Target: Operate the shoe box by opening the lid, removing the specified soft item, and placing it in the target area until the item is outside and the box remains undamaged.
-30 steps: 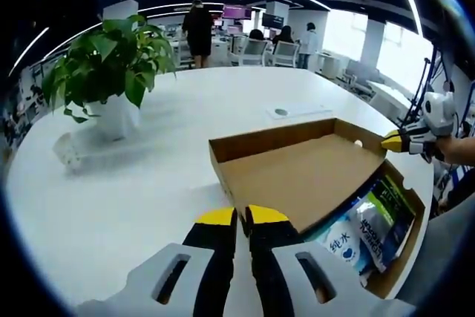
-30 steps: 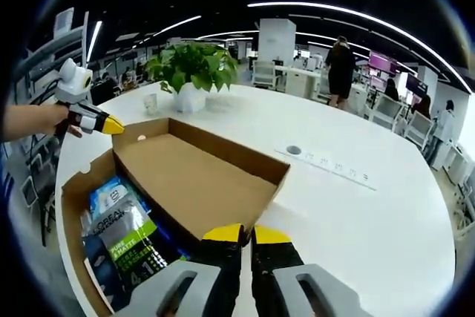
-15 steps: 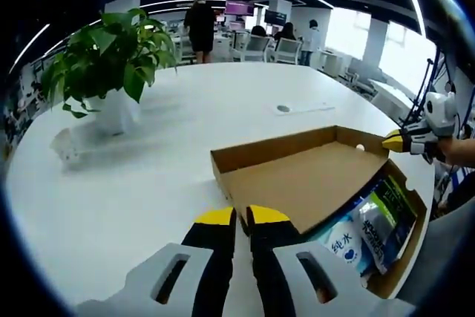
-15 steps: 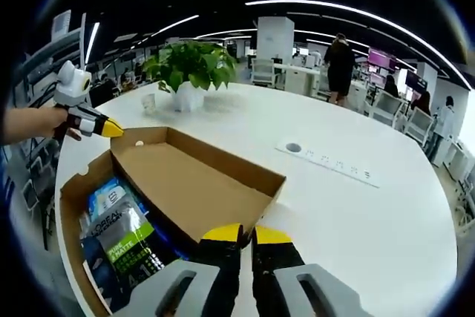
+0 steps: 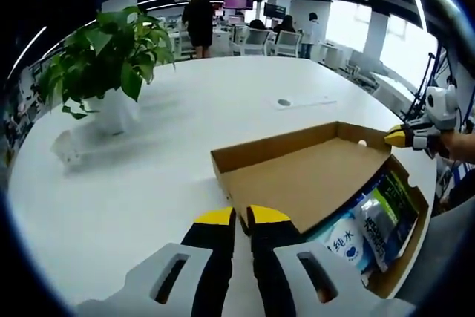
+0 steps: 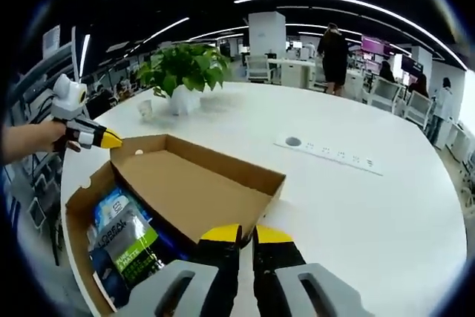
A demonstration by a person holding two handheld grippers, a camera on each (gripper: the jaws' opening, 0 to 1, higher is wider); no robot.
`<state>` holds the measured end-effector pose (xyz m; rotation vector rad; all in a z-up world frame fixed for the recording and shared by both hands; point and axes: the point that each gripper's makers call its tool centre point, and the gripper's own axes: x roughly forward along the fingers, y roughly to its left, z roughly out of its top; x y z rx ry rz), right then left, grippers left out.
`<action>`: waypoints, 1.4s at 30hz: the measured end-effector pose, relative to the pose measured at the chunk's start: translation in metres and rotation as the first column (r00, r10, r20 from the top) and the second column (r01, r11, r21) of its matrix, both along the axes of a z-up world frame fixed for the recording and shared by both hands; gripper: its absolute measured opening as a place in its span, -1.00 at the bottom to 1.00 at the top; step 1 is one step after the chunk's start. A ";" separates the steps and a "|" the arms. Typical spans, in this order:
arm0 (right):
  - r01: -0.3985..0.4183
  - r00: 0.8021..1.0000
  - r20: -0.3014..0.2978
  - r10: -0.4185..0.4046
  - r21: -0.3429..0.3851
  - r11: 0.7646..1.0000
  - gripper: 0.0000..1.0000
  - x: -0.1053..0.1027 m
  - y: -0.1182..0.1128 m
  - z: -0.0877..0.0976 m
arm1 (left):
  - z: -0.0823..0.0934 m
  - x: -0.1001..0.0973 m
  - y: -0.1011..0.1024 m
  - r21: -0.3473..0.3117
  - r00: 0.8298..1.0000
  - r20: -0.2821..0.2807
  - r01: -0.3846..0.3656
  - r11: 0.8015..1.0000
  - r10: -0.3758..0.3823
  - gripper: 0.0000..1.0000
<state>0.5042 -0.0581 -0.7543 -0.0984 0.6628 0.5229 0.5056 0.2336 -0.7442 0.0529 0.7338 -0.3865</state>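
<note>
Working from the left side over: the left gripper (image 5: pixel 242 215) has its yellow-tipped jaws pressed together right at the near corner of the brown cardboard shoe-box lid (image 5: pixel 297 176), apparently pinching its edge, though the actual contact is hidden behind the tips. The potted green plant in a white pot (image 5: pixel 104 72) sits well off up and to its left on the round white table (image 5: pixel 148 183). The lid is folded back nearly flat with its inside facing up, and just right of the claw the open brown box (image 5: pixel 404 257) shows the soft plastic pouches (image 5: pixel 371 224), blue-white and green-black, lying inside. Over on the far corner, the right gripper (image 6: pixel 245 233) is likewise closed at the lid edge. My take: keep both corners level and ease the lid down together so the hinge crease doesn't tear, then free one claw and pinch a pouch by its top edge, not the box wall.
</note>
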 end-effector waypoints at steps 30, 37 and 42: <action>-0.141 0.989 0.044 0.140 0.016 0.990 -0.43 -0.065 0.002 0.025 | 0.027 -0.045 -0.019 0.062 0.992 0.065 0.100 0.993 -0.104 -0.63; -0.212 0.976 0.050 0.213 -0.018 0.977 -0.25 -0.088 0.005 0.027 | 0.024 -0.060 -0.039 0.049 0.987 0.045 0.152 0.987 -0.154 -0.58; -0.247 0.967 0.055 0.248 -0.026 0.969 -0.14 -0.100 0.007 0.029 | 0.016 -0.073 -0.052 0.026 0.983 0.014 0.184 0.983 -0.185 -0.53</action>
